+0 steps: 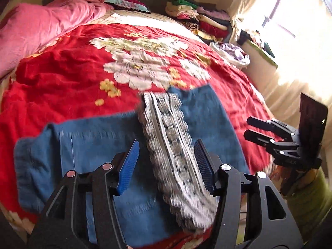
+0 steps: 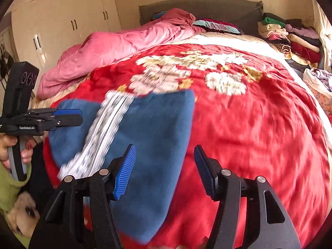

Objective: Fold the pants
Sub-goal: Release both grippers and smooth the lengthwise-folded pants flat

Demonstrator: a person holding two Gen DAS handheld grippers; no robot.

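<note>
My left gripper (image 1: 167, 162) hangs over the pants (image 1: 99, 143), its jaws apart with nothing pinched. The patterned band (image 1: 174, 155) runs up between the pads from 6 toward 12 o'clock, close by the right pad, though blur hides whether it touches. The pants lie folded on the red blanket (image 1: 68, 78), the blue cloth spreading to 9 o'clock and to 1 o'clock of the band.

My right gripper (image 2: 165, 169) is also partway open and empty, over the pants' right edge where blue meets red. In its view the pants (image 2: 157, 128) sit at 10 o'clock, and my left gripper (image 2: 68, 116) pokes in at 9 o'clock, my hand (image 2: 14, 147) on its handle. A pink quilt (image 2: 116, 45) lies at 11 o'clock and a clothes stack (image 2: 290, 37) at 1 o'clock.
</note>
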